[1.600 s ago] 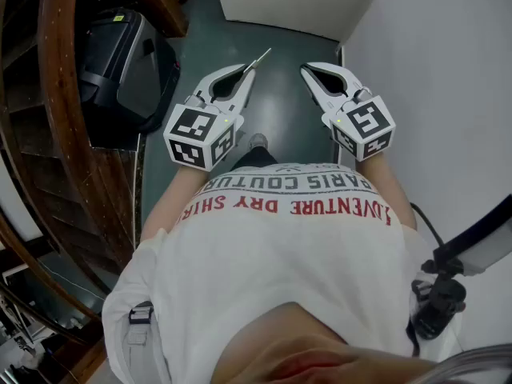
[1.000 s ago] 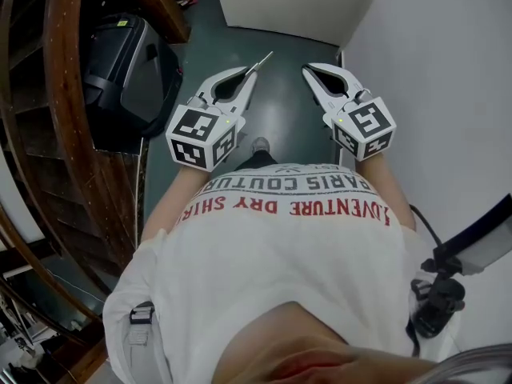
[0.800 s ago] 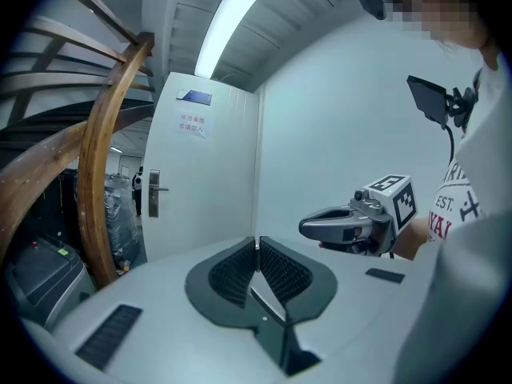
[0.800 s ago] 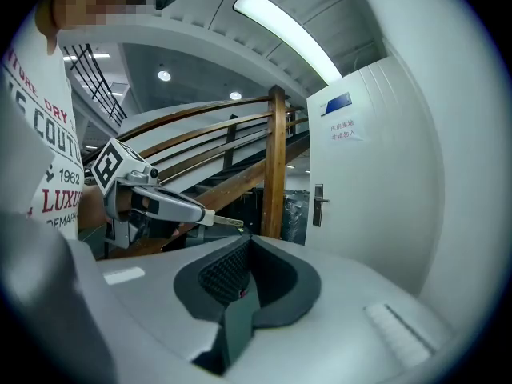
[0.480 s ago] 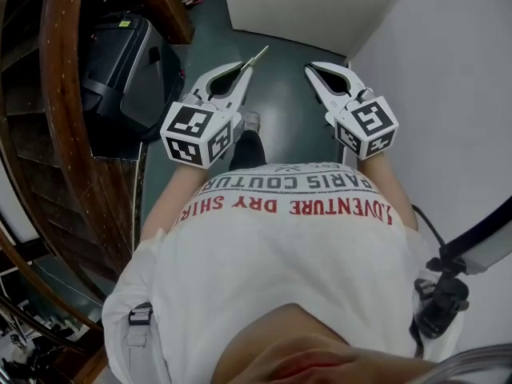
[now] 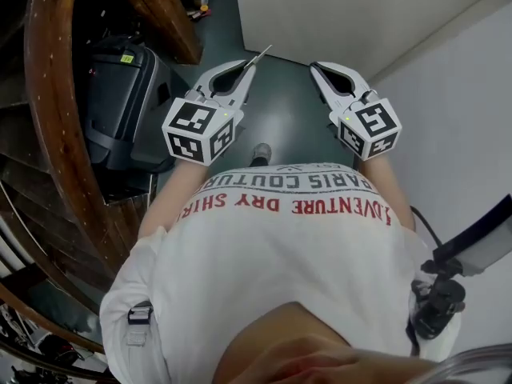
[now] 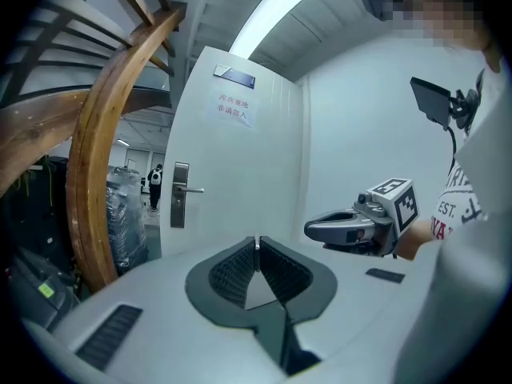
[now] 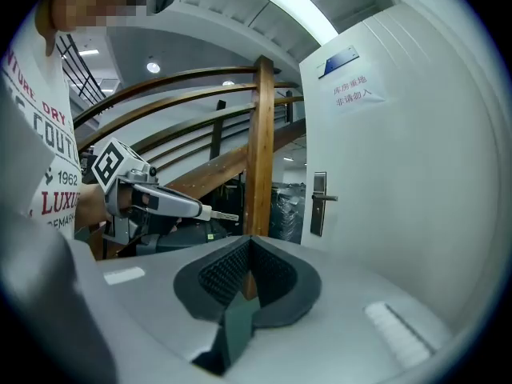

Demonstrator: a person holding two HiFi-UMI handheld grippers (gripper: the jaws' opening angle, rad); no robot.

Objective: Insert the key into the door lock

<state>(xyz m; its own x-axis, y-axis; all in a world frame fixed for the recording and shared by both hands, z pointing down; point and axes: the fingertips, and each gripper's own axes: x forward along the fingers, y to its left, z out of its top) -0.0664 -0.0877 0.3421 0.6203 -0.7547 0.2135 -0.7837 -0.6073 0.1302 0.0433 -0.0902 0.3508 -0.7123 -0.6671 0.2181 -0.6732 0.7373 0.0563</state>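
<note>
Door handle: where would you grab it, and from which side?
Probably the lever, out toward its free end. It is a thin, level bar reaching sideways from the upright plate, so come straight at the door and pinch the bar from above and below.

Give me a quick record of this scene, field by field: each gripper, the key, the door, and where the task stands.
left gripper: fingers shut on the key, which sticks out past the tips
right gripper: fingers shut, nothing between them
door: white, ahead of both grippers, paper sign near its top
lock plate: metal, with lever handle, by the door's left edge
task state: key apart from the lock plate, not yet inserted
surroundings: wooden stair rail left of the door
</note>
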